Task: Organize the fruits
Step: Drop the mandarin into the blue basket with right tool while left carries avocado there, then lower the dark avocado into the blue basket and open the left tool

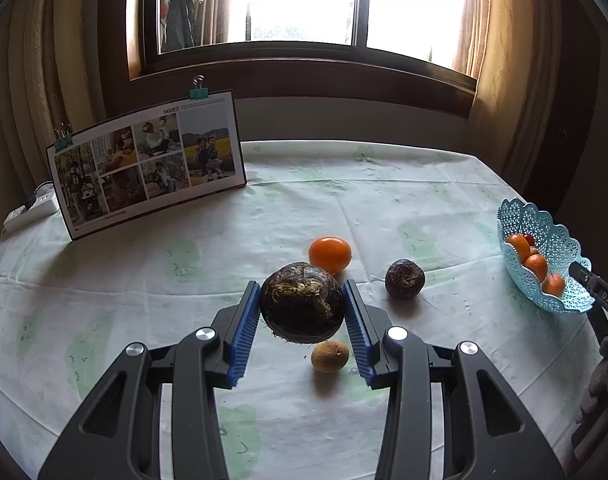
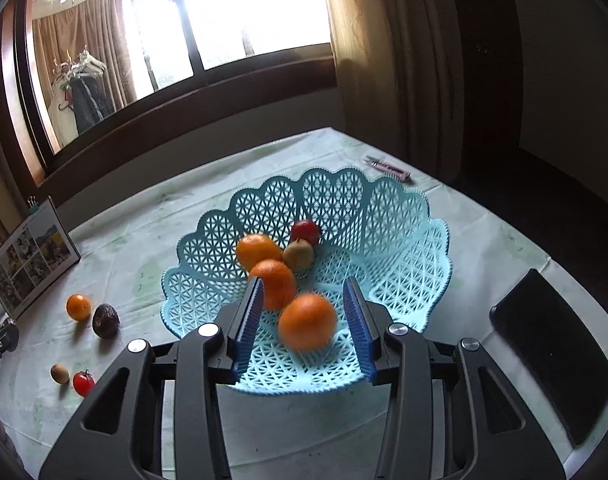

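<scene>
My left gripper point(image 1: 303, 302) is shut on a large dark brown rough fruit point(image 1: 302, 304) and holds it above the table. Under it lie a kiwi point(image 1: 329, 356), an orange point(image 1: 329, 255) and a dark passion fruit point(image 1: 405, 279). My right gripper point(image 2: 304, 300) is open over the light blue lattice basket point(image 2: 383, 216). A blurred orange point(image 2: 307, 322) is between its jaws, free of the pads. The basket also holds two oranges point(image 2: 258, 250), a kiwi point(image 2: 299, 254) and a red fruit point(image 2: 305, 231). The basket also shows in the left wrist view point(image 1: 559, 240).
A photo board point(image 1: 148, 160) stands at the table's back left, with a white power strip point(image 1: 28, 212) beside it. In the right wrist view a cherry tomato point(image 2: 83, 383), a small kiwi point(image 2: 59, 373), an orange point(image 2: 78, 307) and a passion fruit point(image 2: 105, 320) lie left of the basket. A black chair back point(image 2: 551, 364) is at right.
</scene>
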`<state>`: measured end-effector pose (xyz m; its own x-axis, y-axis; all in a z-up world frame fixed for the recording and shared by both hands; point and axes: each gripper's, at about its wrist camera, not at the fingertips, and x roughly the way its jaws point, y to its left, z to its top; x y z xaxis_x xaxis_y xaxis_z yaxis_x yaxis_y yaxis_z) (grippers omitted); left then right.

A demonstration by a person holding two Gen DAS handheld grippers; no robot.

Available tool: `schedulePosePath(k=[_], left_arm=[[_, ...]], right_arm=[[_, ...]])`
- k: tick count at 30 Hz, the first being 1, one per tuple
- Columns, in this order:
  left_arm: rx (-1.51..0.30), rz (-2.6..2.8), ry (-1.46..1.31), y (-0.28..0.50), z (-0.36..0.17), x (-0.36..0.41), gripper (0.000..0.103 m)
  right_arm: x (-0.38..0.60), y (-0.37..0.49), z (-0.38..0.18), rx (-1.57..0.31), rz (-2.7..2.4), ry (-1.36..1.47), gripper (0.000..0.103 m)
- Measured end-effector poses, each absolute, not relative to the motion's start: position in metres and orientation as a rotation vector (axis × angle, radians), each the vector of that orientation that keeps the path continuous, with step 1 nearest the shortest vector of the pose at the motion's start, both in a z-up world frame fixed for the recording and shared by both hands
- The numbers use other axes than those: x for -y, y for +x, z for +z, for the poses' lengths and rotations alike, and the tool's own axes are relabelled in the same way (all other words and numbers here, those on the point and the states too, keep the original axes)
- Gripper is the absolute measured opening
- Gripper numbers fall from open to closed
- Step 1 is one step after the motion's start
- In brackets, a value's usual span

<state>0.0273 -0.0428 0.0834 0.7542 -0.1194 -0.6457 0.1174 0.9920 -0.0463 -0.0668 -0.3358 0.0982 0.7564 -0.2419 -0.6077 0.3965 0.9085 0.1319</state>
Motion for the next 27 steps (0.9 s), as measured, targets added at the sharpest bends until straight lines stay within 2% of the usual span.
schedulePosePath(k=[11, 21, 25, 27], left_arm=[[-0.683, -0.205, 0.07, 0.025, 0.097, 0.086, 0.043], [-0.682, -0.384, 0.106, 0.029, 0.104, 0.163, 0.043], [-0.674, -0.466, 0.119, 0.033, 0.104, 0.198, 0.043], [-0.675, -0.496, 0.128, 0.035, 0.102, 0.212, 0.043]], right_arm=[[0.338, -0.085, 0.099, -0.5, -0.427, 0.229, 0.043], [0.343, -0.097, 0.098, -0.435, -0.459, 0.253, 0.044], [0.344, -0.102, 0.1, -0.404, -0.483, 0.255, 0.057], [0.344, -0.105, 0.102, -0.389, -0.498, 0.252, 0.057]])
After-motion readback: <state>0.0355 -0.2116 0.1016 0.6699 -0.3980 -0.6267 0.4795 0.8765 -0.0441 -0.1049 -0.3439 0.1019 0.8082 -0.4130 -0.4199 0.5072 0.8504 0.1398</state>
